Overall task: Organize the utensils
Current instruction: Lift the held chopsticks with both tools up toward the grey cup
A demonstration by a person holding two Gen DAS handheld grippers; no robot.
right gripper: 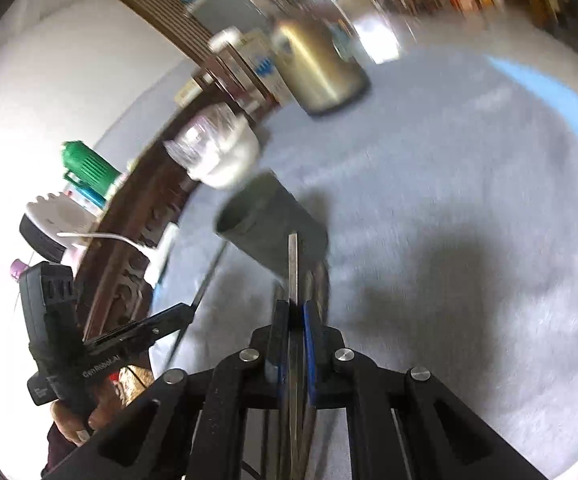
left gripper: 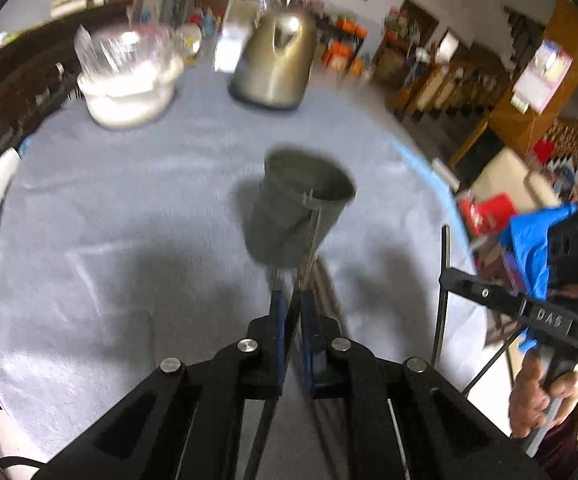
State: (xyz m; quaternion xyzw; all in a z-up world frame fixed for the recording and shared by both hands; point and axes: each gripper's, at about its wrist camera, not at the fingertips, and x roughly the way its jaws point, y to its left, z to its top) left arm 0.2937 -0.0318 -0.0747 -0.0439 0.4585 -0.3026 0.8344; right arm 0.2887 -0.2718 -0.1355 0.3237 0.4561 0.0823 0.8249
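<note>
Grey cup (left gripper: pixel 301 204) just beyond left claw's (left gripper: pixel 292 292) utensil (left gripper: pixel 312 236)

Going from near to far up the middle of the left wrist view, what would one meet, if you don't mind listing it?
Left gripper shut on a thin metal utensil → grey cup → bronze kettle.

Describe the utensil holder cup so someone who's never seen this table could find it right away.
Start at the round table under the grey-blue cloth. Near its middle stands the dark grey cup, just ahead of the left gripper. Unlike the brass-coloured kettle and the clear-lidded white container at the far edge, it is matte, open-topped and tapered.
</note>
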